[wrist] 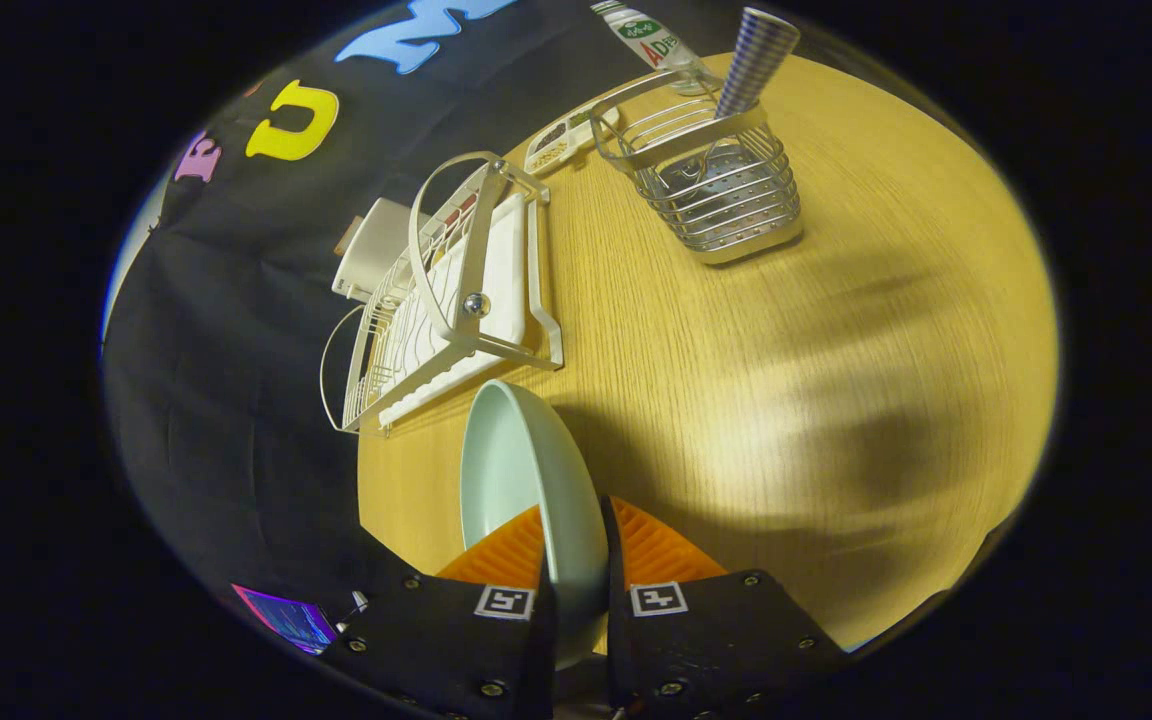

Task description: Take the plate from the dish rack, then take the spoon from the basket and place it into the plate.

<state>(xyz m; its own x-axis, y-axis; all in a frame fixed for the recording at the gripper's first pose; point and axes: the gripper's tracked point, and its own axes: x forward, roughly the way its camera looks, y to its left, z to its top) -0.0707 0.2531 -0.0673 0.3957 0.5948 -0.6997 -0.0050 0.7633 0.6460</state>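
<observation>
A pale green plate (521, 480) stands on edge between my fingers, held above the wooden table (836, 350). My gripper (576, 555) is shut on the plate's rim, one finger on each face. Beyond the plate lies the white wire dish rack (446, 300) with its white drip tray. Farther off, past the rack and to its right, stands a metal wire basket (726, 190) with a striped spoon handle (756, 55) sticking up out of it.
A bottle with a green and white label (651, 35) stands behind the basket. A flat white item (561, 140) lies between rack and basket, and a white box (371, 250) sits behind the rack. A small screen (286, 615) glows beside my left finger.
</observation>
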